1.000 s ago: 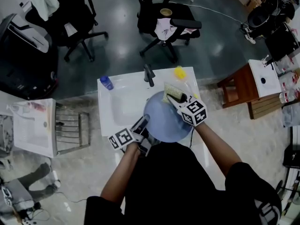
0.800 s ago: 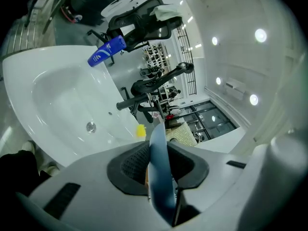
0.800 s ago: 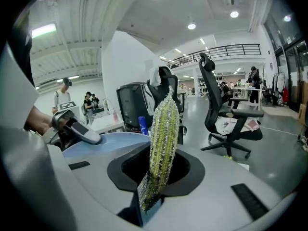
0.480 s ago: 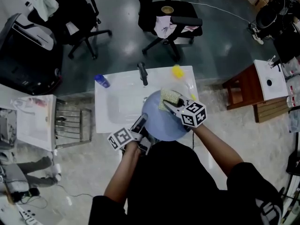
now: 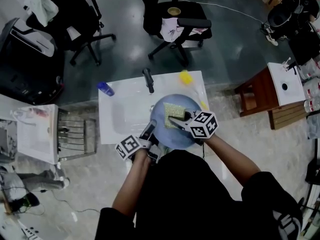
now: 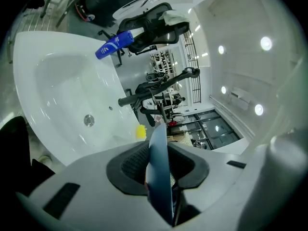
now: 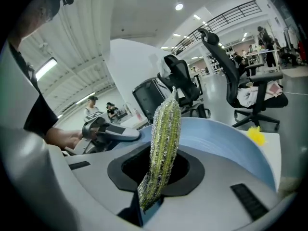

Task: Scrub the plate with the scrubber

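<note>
Over the sink (image 5: 117, 111), left claw (image 5: 151, 129) clamps plate (image 5: 169, 137), right claw (image 5: 173, 119) scrubber (image 5: 175, 108)

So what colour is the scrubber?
The scrubber is yellow-green with a silvery, glittery mesh, clearest in the right gripper view.

Black short-sleeved shirt (image 5: 190, 194); left gripper (image 5: 151, 129) and right gripper (image 5: 173, 120) bear black-and-white cubes (image 5: 129, 147) (image 5: 203, 125).

1 plate (image 5: 170, 137), 1 scrubber (image 5: 174, 107) — 2 tongs, L (image 5: 150, 130) & R (image 5: 173, 119)
</note>
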